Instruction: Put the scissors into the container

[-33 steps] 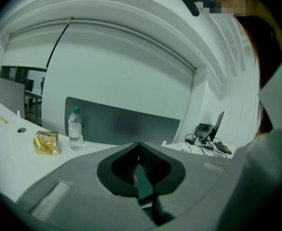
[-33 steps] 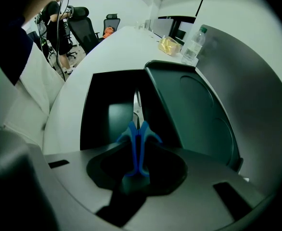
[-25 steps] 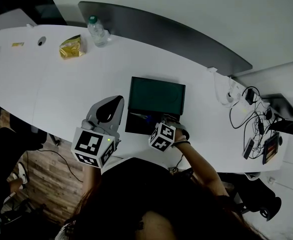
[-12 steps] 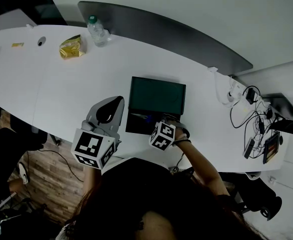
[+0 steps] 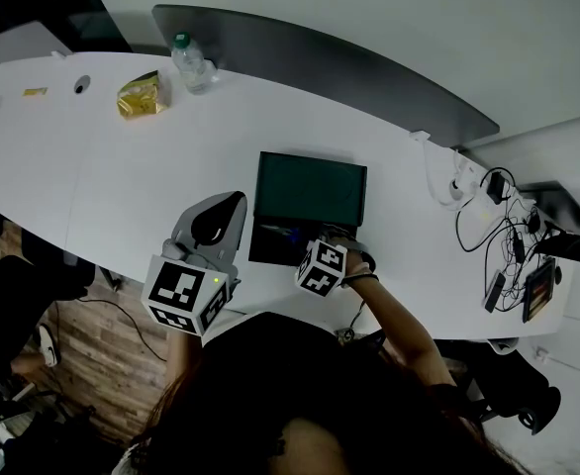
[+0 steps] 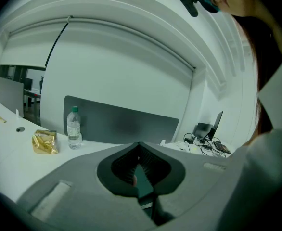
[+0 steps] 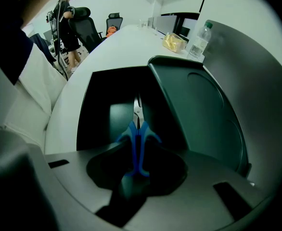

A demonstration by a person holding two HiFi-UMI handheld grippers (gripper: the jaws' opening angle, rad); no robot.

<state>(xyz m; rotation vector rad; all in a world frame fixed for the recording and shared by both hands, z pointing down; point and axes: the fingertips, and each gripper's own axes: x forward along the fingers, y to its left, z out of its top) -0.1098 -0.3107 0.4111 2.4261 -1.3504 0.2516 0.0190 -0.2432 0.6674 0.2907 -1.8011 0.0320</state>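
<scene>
Right tool (image 7: pixel 136 167) is clamped on the blue handles of the scissors (image 7: pixel 133 133), blades pointing down into the open dark container (image 5: pixel 266 249) at centre frame in the head view. Its lid (image 5: pixel 310 188) stands open on the far side, and I can't tell if the tips touch the bottom. Left tool (image 5: pixel 233 202) is just left of the container over the white worktop (image 5: pixel 122 176), jaws together and empty; water bottle (image 5: pixel 193 62) and yellow packet (image 5: pixel 140 93) upper left, cable tangle (image 5: pixel 498 250) at right.
</scene>
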